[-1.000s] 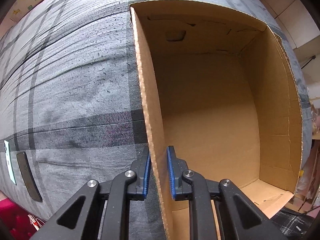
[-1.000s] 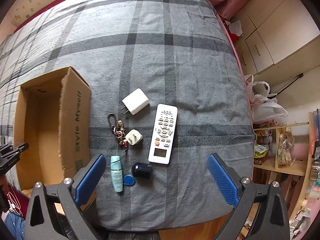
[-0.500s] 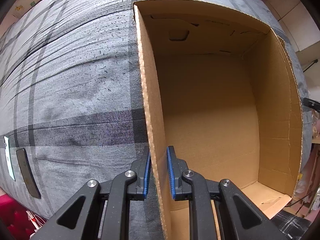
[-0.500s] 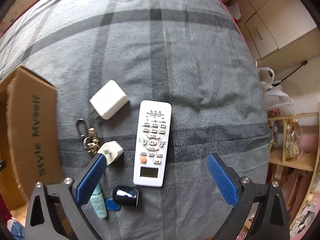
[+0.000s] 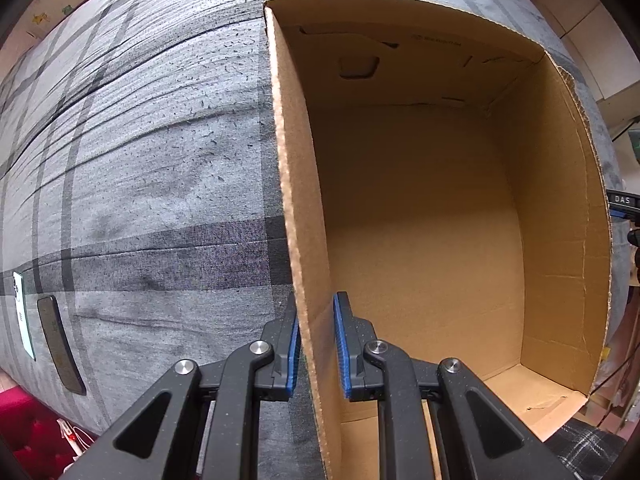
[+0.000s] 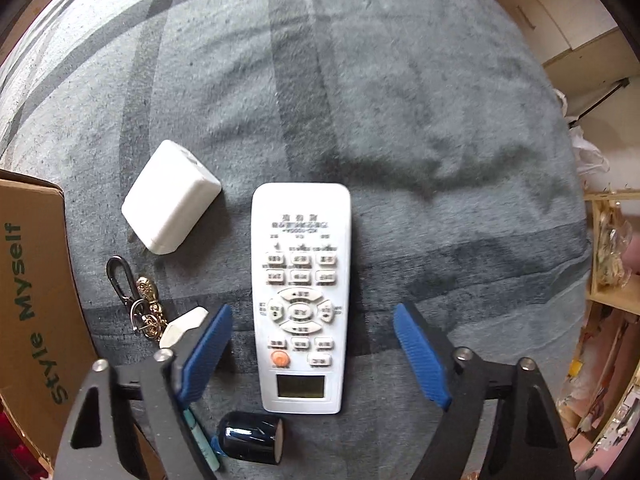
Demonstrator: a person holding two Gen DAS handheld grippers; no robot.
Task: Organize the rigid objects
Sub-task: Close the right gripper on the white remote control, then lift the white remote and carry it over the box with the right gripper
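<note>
My left gripper (image 5: 316, 344) is shut on the near left wall of an empty cardboard box (image 5: 420, 208) that stands on the grey plaid bed. My right gripper (image 6: 312, 344) is open and straddles a white remote control (image 6: 300, 296) lying flat on the bed, one finger on each side, not touching it. Left of the remote lie a white charger block (image 6: 172, 196), a keyring with gold charms (image 6: 140, 300), a small white plug (image 6: 184, 326), a dark cap (image 6: 250, 436) and a teal tube (image 6: 202, 438), partly hidden by my left finger. The box's outer side (image 6: 36, 292) reads "Style Myself".
The bed (image 6: 360, 100) drops off at its right edge toward cabinets and a wooden shelf (image 6: 612, 252). A dark phone (image 5: 60, 344) and a white phone (image 5: 22, 320) lie on the bed left of the box.
My right gripper has come down and forward over the remote, which now sits between its open fingers. My left gripper has stayed on the box wall.
</note>
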